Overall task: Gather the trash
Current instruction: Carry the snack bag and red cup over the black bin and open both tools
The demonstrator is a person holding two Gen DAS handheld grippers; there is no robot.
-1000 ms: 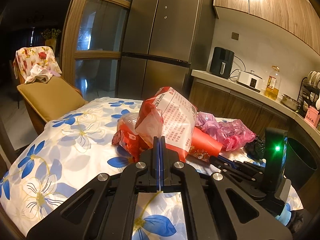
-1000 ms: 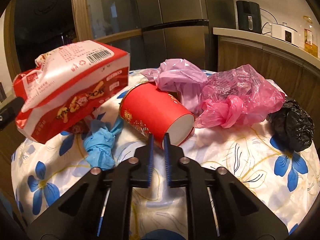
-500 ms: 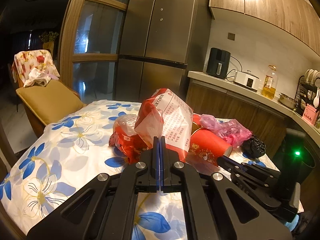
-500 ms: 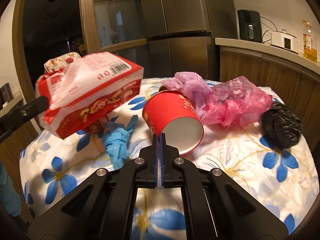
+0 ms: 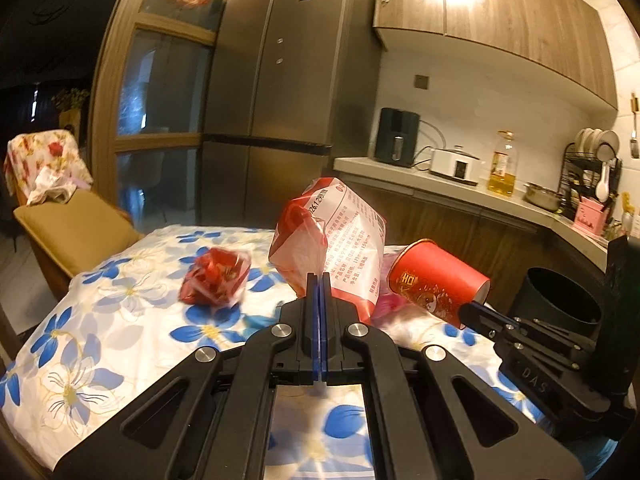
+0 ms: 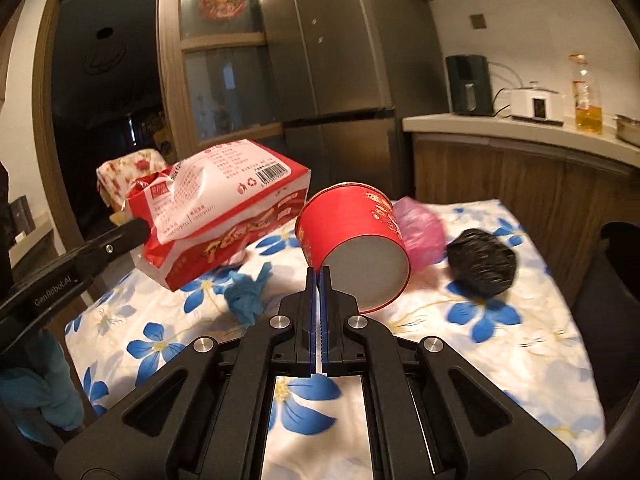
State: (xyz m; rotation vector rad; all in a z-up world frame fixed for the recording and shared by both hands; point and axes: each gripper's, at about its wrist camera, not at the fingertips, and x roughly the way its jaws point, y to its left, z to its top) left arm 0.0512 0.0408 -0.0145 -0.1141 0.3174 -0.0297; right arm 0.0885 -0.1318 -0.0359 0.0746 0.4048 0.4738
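My left gripper (image 5: 319,280) has its jaws clamped on the red-and-white snack bag (image 5: 336,240); my right gripper (image 6: 319,276) pinches the red paper cup's (image 6: 352,232) rim, both lifted above the flowered counter (image 6: 500,340).

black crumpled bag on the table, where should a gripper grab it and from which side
Take the black crumpled bag by a raised fold on its top, coming from above. It sits as a loose wad on the floral tablecloth, apart from the pink bag, so its top is unobstructed. The fingers would probably pinch a wrinkle more surely than span the whole lump.
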